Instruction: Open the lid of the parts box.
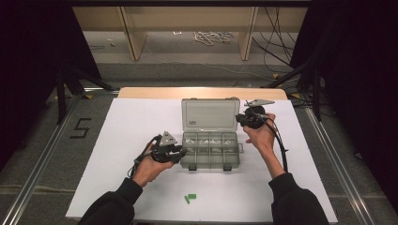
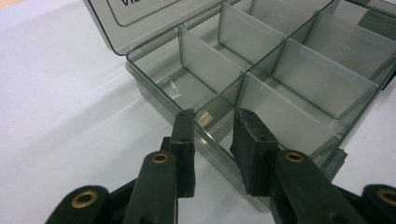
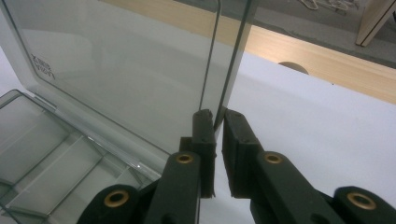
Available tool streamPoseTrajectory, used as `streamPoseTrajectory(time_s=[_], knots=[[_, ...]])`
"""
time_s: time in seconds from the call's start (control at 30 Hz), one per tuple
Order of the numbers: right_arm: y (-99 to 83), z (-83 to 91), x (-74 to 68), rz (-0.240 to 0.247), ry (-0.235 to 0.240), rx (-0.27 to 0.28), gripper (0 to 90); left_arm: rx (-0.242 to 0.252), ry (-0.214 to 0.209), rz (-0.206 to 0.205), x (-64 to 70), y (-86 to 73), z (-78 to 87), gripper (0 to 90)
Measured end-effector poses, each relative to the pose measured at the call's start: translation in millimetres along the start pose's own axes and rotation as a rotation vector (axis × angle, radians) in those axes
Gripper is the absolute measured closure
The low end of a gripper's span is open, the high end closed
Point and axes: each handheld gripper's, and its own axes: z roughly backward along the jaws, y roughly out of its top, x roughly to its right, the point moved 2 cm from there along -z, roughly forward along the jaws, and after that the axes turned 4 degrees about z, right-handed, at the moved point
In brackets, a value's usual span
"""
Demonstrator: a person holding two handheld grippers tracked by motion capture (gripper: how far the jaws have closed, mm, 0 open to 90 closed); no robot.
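Centrally in the high view sits the smoky grey clear plastic compartment box (image 1: 210, 150), lid (image 1: 210, 114) upright. At its left, the left gripper (image 1: 179, 153) straddles the box's near wall, jaws parted, gripping nothing. At upper right, the right gripper (image 1: 245, 118) pinches the lid's edge, jaws nearly closed.
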Motion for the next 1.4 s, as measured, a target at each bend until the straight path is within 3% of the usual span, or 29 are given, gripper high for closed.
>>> streamPoseTrajectory(time_s=[0.03, 0.07, 0.17, 0.2, 0.23, 0.3, 0.33, 0.47, 0.57, 0.6, 0.8, 0.83, 1.2, 1.23, 1.4], knots=[[0.3, -0.3, 0.0, -0.013, 0.007, -0.007, 84.1, -0.001, 0.001, -0.002, 0.0, 0.1, 0.1, 70.0], [1.0, -2.1, 2.5, 0.009, 0.008, 0.008, 84.0, -0.002, 0.002, -0.004, 0.1, 0.1, 0.1, 70.0], [2.6, -3.5, 1.1, -0.031, 0.000, -0.016, 83.6, -0.002, 0.002, -0.002, 0.2, 0.1, 0.1, 70.0], [3.1, -5.3, 3.6, -0.005, -0.008, -0.008, 83.4, -0.003, 0.003, 0.007, 0.7, -0.1, 0.0, 70.0], [3.4, -5.3, 2.0, -0.030, 0.000, -0.026, 83.2, -0.003, 0.003, 0.007, 0.7, -0.1, 0.0, 70.0], [4.2, -7.1, 2.4, -0.033, -0.010, -0.028, 83.0, -0.002, 0.003, 0.005, 0.5, -0.1, 0.0, 69.9], [4.2, -9.3, 5.9, 0.006, -0.007, -0.016, 82.9, -0.001, 0.000, 0.002, 0.3, -0.1, 0.0, 69.9], [3.7, -11.7, 6.0, -0.025, -0.013, -0.024, 83.3, -0.002, 0.003, 0.008, 0.8, -0.2, -0.1, 70.0], [2.7, -15.3, 8.7, -0.004, -0.011, -0.019, 83.5, 0.000, 0.002, 0.006, 0.6, -0.1, -0.1, 69.9], [2.4, -17.8, 8.8, -0.033, -0.012, -0.010, 83.7, 0.000, 0.003, 0.008, 0.8, -0.1, -0.1, 69.9], [1.2, -19.3, 11.1, -0.061, 0.000, -0.018, 84.4, 0.004, 0.002, 0.010, 0.6, 0.0, -0.2, 69.9], [1.8, -19.5, 9.2, -0.087, 0.001, -0.026, 84.4, 0.004, 0.003, 0.010, 0.6, -0.1, -0.2, 69.9], [2.1, -20.3, 9.9, -0.099, 0.000, -0.027, 84.6, 0.003, 0.006, 0.017, 1.0, -0.1, -0.1, 69.9], [2.6, -19.2, 8.8, -0.121, 0.008, -0.041, 84.6, 0.003, 0.003, 0.017, 0.9, -0.1, -0.2, 69.9], [1.3, -22.7, 11.4, -0.079, -0.003, -0.012, 83.8, 0.003, 0.011, 0.023, 1.6, 0.2, -0.3, 70.0]])
